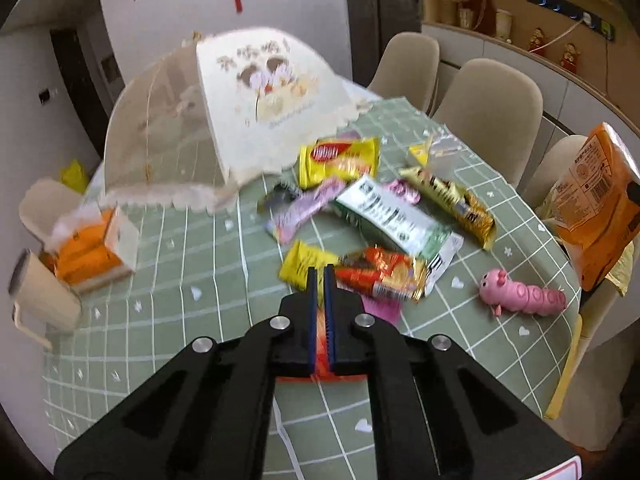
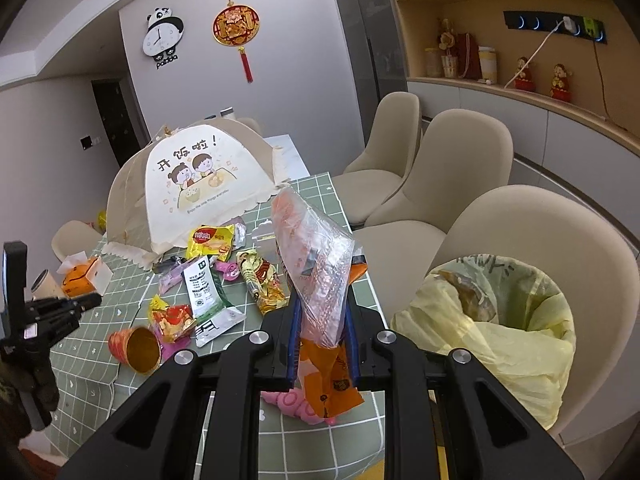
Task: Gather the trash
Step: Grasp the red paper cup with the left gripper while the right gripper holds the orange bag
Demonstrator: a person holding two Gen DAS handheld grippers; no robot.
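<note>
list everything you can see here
tablecloth: one, green checked, on table
food cover: one, cream, far end
snack wrappers: several, mixed colours, mid-table
cup: one, red and gold, on its side, near edge
caterpillar toy: one, pink, near edge
tissue box: one, orange and white, left side
mug: one, cream, beside tissue box
bin liner: one, yellow, right of table
chairs: three, beige, right side
panda clock: one, black and white, wall
snack bag: one, orange and clear, in right tongs
left tongs: black, shut
right tongs: black, gripping bag
</note>
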